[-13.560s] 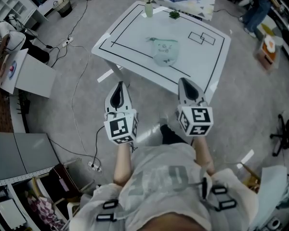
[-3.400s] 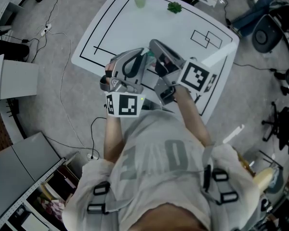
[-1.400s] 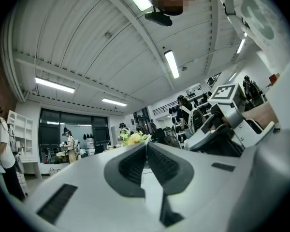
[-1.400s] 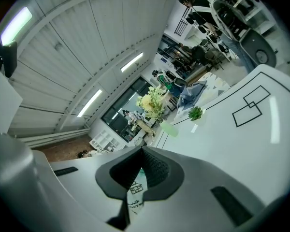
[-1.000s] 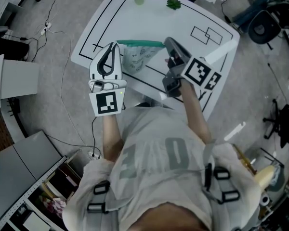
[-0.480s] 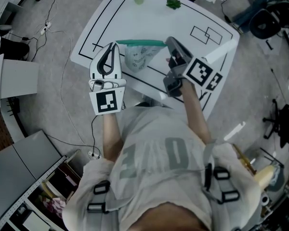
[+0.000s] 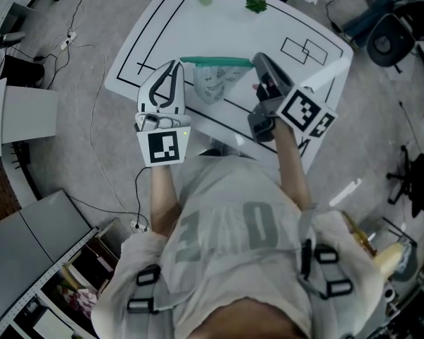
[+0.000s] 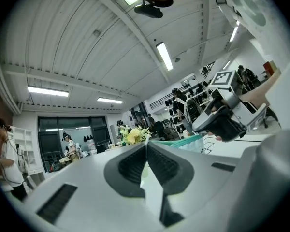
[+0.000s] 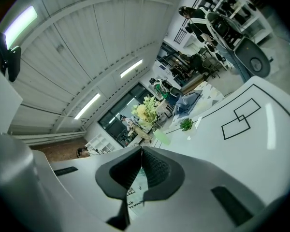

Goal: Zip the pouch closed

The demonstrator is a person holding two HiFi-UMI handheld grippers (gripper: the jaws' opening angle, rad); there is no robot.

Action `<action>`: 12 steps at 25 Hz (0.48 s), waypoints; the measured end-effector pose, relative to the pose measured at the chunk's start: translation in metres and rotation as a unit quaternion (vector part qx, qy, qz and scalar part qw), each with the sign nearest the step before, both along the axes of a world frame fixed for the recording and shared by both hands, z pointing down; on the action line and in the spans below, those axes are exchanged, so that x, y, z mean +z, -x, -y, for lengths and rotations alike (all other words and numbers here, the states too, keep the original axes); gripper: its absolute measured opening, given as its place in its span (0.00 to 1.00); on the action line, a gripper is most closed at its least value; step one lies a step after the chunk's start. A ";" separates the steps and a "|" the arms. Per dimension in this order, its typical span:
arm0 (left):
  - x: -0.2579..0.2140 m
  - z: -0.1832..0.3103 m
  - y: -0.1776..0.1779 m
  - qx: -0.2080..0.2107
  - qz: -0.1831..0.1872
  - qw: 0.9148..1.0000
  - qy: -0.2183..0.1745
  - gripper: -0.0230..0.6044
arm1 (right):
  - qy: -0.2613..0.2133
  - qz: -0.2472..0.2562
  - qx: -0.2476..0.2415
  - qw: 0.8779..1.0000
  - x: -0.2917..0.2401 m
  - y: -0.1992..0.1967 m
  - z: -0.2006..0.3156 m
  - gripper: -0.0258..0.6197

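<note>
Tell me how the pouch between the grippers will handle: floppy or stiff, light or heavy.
Probably floppy: the pouch sags to a point below its taut green zip edge. Likely light: left gripper and right gripper hold it by its ends alone.

Left gripper (image 7: pixel 175 63): jaws pressed together on the left end of the pouch (image 7: pixel 213 83) top edge; points away from the body, about level.
Right gripper (image 7: pixel 257 57): jaws closed on the right end of that edge; tipped slightly downward.
Left forearm (image 7: pixel 157 196): bare, reaching forward.
Right forearm (image 7: pixel 291 171): bare, reaching forward, well apart from the left.
</note>
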State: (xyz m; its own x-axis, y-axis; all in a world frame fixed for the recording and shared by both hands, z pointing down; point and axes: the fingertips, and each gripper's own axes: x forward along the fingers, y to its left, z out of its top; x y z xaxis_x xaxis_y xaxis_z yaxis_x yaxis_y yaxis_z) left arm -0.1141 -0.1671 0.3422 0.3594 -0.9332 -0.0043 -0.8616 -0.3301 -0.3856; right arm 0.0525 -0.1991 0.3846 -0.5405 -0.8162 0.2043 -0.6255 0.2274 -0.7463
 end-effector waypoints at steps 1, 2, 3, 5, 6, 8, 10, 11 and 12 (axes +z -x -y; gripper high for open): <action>-0.001 0.000 -0.004 0.006 0.006 1.000 0.000 0.06 | -0.006 -0.006 0.001 1.000 -0.002 -0.003 -0.001 0.05; -0.001 0.000 -0.008 0.012 0.008 1.000 -0.001 0.06 | -0.011 -0.013 0.002 1.000 -0.002 -0.006 -0.001 0.05; -0.001 0.000 -0.012 0.017 0.010 1.000 -0.002 0.06 | -0.015 -0.020 0.005 1.000 -0.002 -0.009 -0.001 0.05; 0.002 0.001 -0.020 0.025 0.014 1.000 -0.002 0.06 | -0.020 -0.035 0.012 0.999 0.000 -0.015 0.000 0.05; 0.004 0.000 -0.023 0.029 0.013 0.999 0.000 0.06 | -0.021 -0.041 0.017 0.999 0.001 -0.019 0.000 0.05; 0.006 0.000 -0.027 0.036 0.007 0.999 0.005 0.06 | -0.021 -0.047 0.022 0.998 0.002 -0.024 -0.001 0.05; 0.008 0.000 -0.030 0.040 -0.003 0.999 0.012 0.06 | -0.017 -0.053 0.026 0.998 0.003 -0.028 -0.003 0.05; 0.009 0.001 -0.032 0.041 -0.009 0.999 0.016 0.06 | -0.015 -0.056 0.027 0.998 0.004 -0.030 -0.004 0.05; 0.010 0.001 -0.034 0.043 -0.011 0.999 0.020 0.06 | -0.012 -0.060 0.026 0.998 0.005 -0.031 -0.005 0.05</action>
State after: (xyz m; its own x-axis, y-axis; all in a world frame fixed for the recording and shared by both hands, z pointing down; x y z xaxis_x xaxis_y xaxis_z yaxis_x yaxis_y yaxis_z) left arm -0.0801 -0.1682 0.3526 0.4381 -0.8986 0.0235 -0.8377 -0.4176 -0.3519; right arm 0.0836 -0.1941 0.3894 -0.4693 -0.8483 0.2455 -0.7221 0.2086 -0.6597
